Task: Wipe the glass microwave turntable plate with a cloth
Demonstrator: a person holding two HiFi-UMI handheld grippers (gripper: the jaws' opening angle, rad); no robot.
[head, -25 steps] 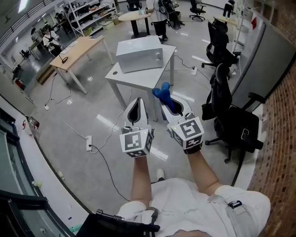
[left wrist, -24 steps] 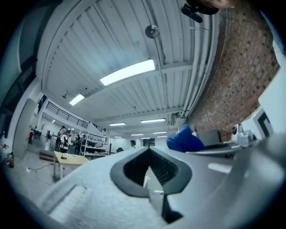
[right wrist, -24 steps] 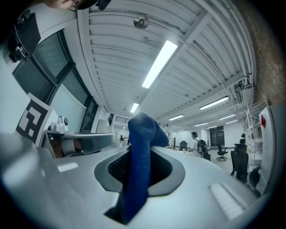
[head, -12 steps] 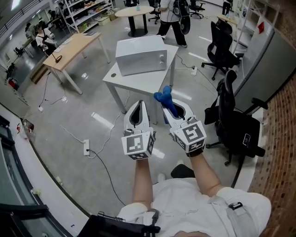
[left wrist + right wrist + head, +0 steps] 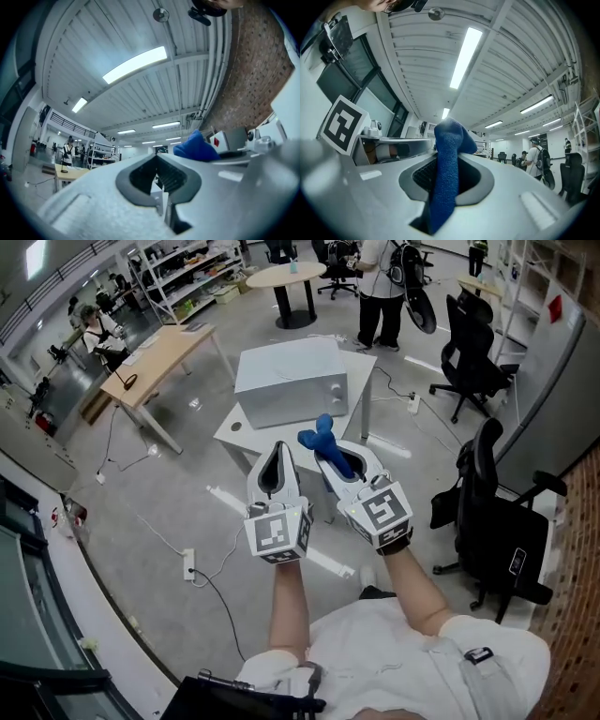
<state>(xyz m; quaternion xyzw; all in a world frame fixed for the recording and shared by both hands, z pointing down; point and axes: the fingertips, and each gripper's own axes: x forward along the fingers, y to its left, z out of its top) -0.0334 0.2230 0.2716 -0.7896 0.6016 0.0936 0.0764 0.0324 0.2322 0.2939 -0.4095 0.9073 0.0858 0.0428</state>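
- Right tongs (image 5: pixel 330 457) clamp the soft, light cloth (image 5: pixel 317 433); left tongs (image 5: pixel 278 450) are together, empty.
- Plate is not seen, probably inside the far microwave (image 5: pixel 286 381): glass, heavy, slippery; better to hold its rim.

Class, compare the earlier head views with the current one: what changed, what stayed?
The microwave and its table have drawn nearer as the person walks toward them; someone with a backpack has appeared behind. Unchanged: right gripper clamps the blue cloth, left gripper shut, empty.
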